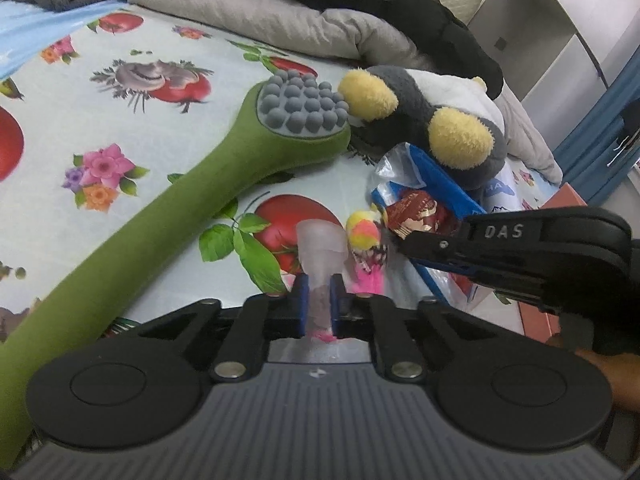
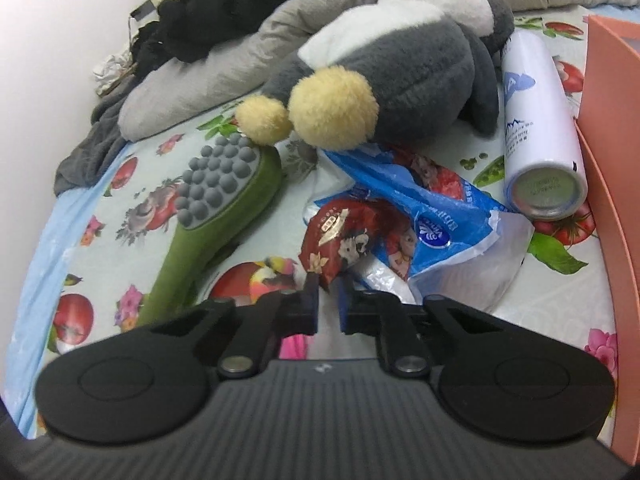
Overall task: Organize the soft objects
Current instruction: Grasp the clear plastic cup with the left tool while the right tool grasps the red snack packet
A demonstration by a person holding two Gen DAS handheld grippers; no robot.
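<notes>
In the left wrist view, the left gripper (image 1: 319, 300) is clamped on a translucent plastic piece (image 1: 322, 246) standing upright beside a small pink toy (image 1: 366, 256), while the green massage hammer (image 1: 168, 216) lies on the floral bedsheet (image 1: 120, 120) — handle toward the camera, grey-nubbed head pointing at the plush penguin (image 1: 424, 120). In the right wrist view, the right gripper (image 2: 329, 300) pinches a red snack packet (image 2: 344, 240) atop a blue plastic bag (image 2: 436, 208); the grey-and-white penguin lies feet-first toward the camera — beside a white spray can (image 2: 536, 132) and a coral bin (image 2: 612, 200).
</notes>
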